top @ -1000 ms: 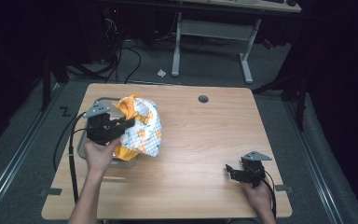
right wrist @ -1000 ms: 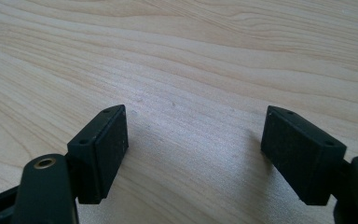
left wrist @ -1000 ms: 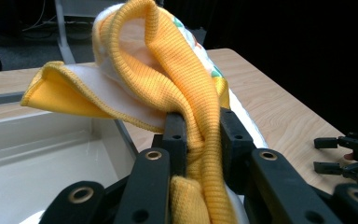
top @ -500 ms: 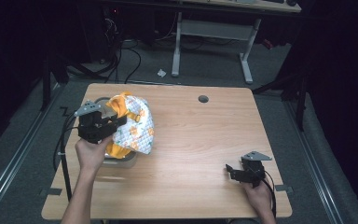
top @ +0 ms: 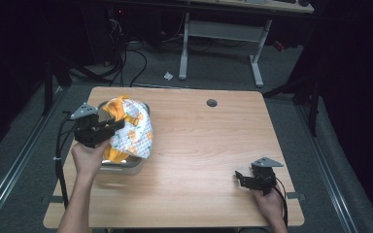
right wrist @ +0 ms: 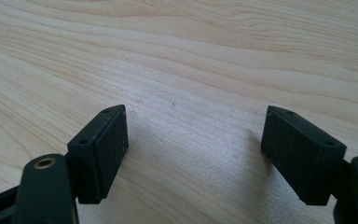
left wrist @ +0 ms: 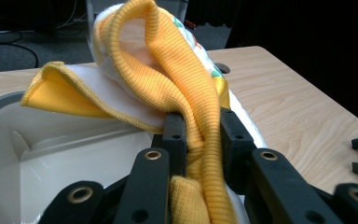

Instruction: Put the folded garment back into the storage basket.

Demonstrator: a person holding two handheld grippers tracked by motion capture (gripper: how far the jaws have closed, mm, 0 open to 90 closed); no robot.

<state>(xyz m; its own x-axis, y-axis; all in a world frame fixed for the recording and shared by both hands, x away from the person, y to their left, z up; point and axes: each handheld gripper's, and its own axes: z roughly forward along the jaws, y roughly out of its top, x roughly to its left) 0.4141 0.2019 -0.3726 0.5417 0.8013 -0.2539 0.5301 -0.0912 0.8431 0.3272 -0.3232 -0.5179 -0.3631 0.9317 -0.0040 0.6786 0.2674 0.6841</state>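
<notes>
Pinching a yellow cloth (left wrist: 186, 88) tight between their jaws, the left tongs (top: 108, 127) held it up over a grey tub (left wrist: 9, 140) at the left side of the wooden counter (top: 209, 160). The cloth had a white side with a printed pattern. The right tongs (right wrist: 193, 154) rested low on the counter, well apart from the tub, with jaws wide apart and nothing between them.

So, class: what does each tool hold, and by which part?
The left tool is shut on the yellow ribbed fabric cloth, gripping a bunched fold of it. The right tool stands open over the wooden table, holding nothing.
</notes>
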